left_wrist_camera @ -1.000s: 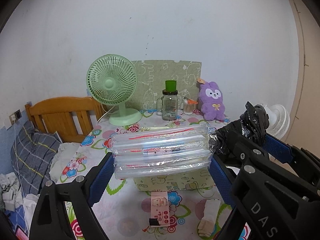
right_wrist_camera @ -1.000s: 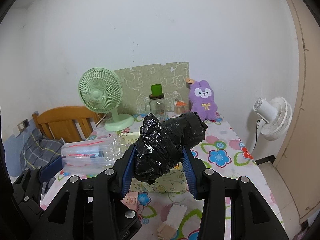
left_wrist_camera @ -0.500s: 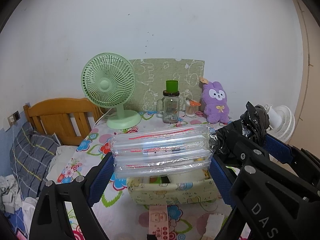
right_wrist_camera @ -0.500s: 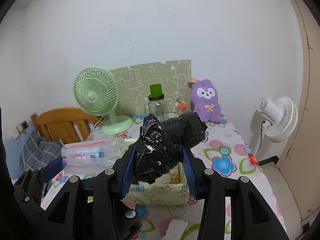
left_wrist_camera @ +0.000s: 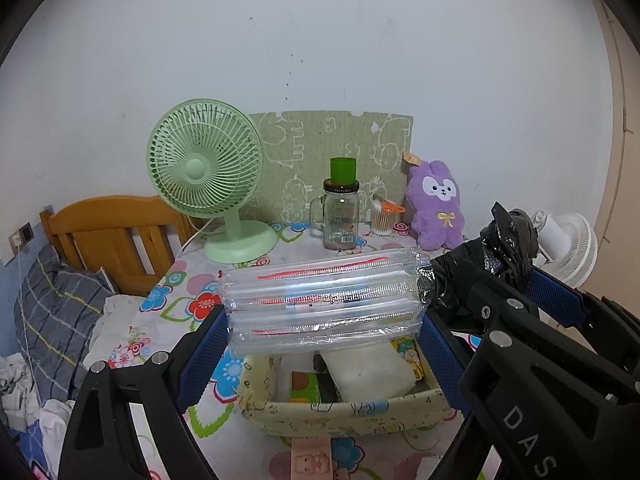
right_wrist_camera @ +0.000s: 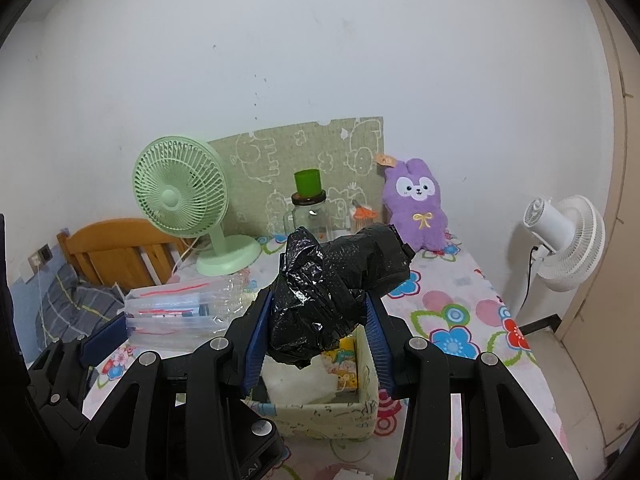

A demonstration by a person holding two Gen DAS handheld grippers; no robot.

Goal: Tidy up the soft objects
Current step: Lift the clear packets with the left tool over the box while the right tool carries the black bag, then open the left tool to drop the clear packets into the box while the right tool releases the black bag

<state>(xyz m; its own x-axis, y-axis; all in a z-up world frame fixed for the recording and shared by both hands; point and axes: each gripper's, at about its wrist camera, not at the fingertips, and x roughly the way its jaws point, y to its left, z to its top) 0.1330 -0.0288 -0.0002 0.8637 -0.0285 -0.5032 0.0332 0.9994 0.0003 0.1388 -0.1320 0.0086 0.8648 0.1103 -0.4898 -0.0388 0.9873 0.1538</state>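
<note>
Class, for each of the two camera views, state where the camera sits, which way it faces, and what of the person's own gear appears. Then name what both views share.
Left wrist view: sits on the left gripper, facing the wall across the table; the gripper holds a clear zip-bag bundle.
Right wrist view: sits on the right gripper, facing likewise; the gripper holds a black plastic bag.
Shared: green fan, purple plush, fabric box.

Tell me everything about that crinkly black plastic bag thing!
The crumpled black plastic bag is shiny, wrinkled and bunched into a lump, with a rolled end sticking up toward the right. The right gripper squeezes it between blue pads. It hangs in the air above the cream cartoon-print fabric box, not touching it.
</note>
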